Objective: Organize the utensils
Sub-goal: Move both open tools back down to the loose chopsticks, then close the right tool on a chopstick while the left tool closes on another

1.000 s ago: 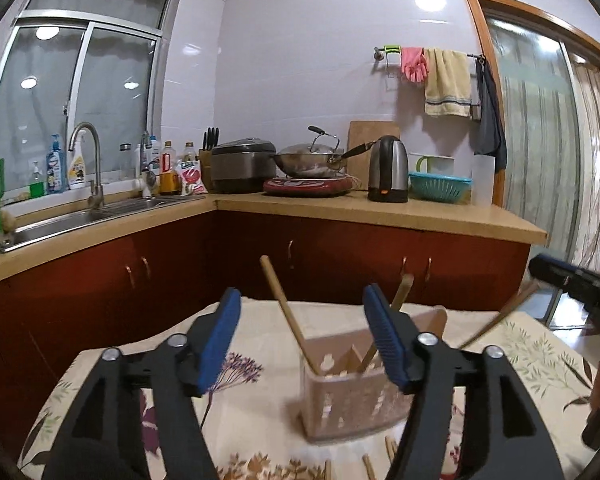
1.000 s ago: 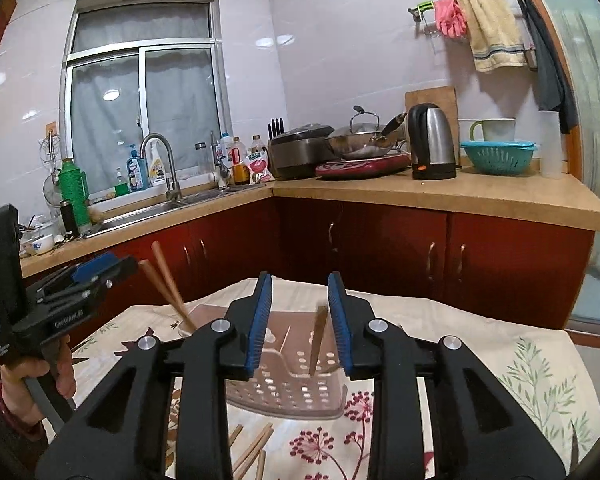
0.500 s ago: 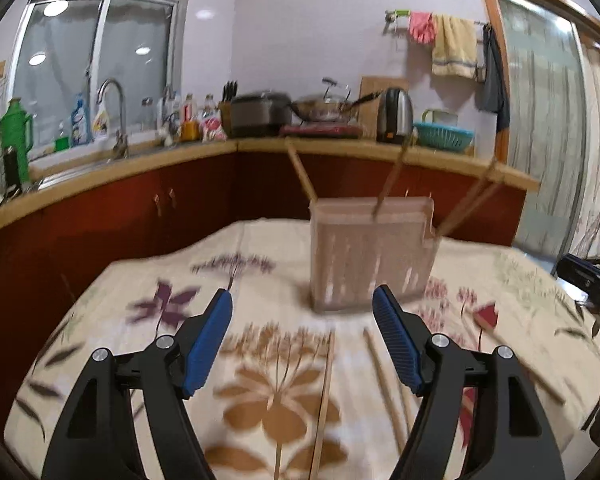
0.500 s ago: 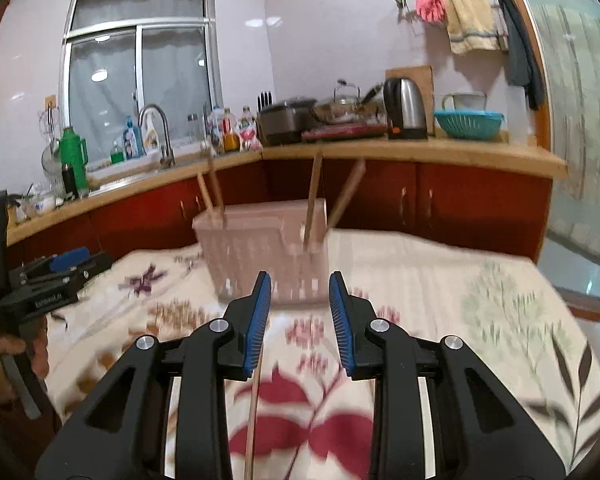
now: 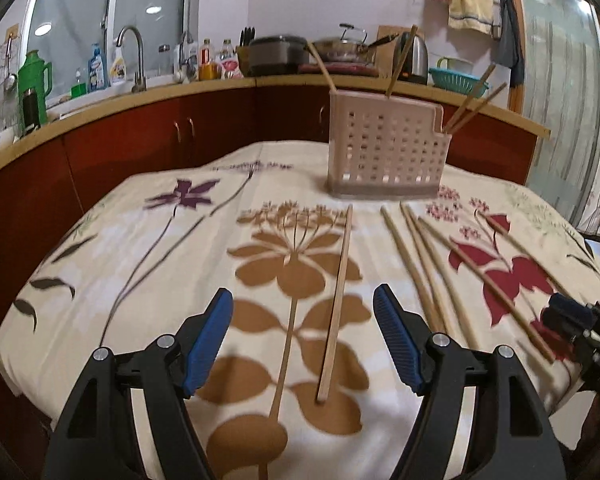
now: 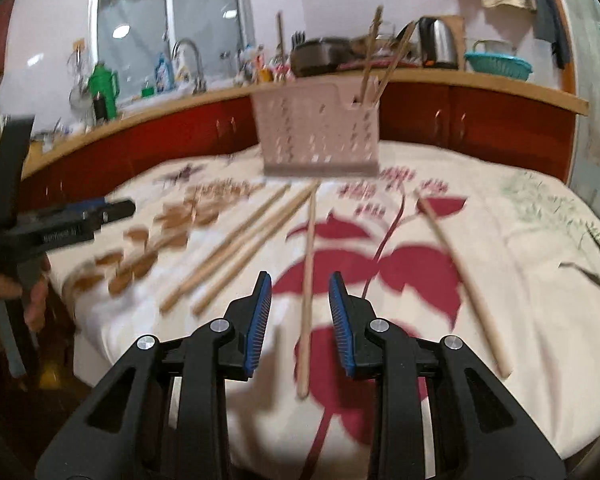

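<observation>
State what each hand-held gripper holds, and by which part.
Nothing is held. The left hand-held gripper and right hand-held gripper are both open, each over a chopstick lying on the table.

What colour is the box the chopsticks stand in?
Pale pink. The utensil holder with square holes shows best in the left wrist view.

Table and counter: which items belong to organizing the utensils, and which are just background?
Job: loose chopsticks on the tablecloth, perforated utensil holder, left claw, right claw.
Background: kettle, wok, green thermos, teal colander.
</observation>
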Tool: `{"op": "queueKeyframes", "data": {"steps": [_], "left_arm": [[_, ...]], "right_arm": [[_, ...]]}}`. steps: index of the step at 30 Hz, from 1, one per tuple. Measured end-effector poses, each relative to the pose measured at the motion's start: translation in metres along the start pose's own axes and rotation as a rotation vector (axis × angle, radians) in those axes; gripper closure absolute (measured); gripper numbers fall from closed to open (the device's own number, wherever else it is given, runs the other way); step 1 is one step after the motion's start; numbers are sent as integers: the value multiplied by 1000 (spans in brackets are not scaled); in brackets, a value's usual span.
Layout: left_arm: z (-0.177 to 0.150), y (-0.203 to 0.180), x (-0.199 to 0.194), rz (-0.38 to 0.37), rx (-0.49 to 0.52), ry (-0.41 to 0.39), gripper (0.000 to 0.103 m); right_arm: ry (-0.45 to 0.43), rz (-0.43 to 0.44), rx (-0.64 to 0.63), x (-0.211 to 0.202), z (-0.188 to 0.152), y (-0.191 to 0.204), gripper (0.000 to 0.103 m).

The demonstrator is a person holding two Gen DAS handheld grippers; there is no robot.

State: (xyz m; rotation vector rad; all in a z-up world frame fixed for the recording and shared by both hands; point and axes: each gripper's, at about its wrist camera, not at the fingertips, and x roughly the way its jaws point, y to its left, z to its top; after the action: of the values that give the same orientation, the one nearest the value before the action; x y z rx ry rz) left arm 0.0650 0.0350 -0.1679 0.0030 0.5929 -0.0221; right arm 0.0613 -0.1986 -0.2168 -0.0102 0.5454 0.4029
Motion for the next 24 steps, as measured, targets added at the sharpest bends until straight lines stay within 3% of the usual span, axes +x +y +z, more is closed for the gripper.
{"op": "queueKeyframes", "data": {"steps": [3, 5, 7, 14, 17, 21, 24], "left_arm": [[-3, 0, 1, 1, -1, 9, 34], [-3, 0, 1, 4, 2, 12, 35], [-5, -1, 3, 2, 8, 16, 36], [-5, -7, 7, -15, 29, 41, 40], [-5, -10, 13, -24, 39, 68, 48], [-5, -12, 23, -39, 45, 123, 71], [-7, -13, 32, -53, 51, 169, 75]], "right_arm": [[63, -8, -10, 9, -11, 0, 76], [59, -32, -33, 8, -14, 2, 82], [65, -51, -40, 8, -15, 1, 96], [57, -104, -7, 11, -8, -17, 96], [41, -124, 4, 12, 0, -26, 96], [31, -130, 6, 13, 5, -30, 96], [39, -125, 11, 15, 5, -32, 96]]}}
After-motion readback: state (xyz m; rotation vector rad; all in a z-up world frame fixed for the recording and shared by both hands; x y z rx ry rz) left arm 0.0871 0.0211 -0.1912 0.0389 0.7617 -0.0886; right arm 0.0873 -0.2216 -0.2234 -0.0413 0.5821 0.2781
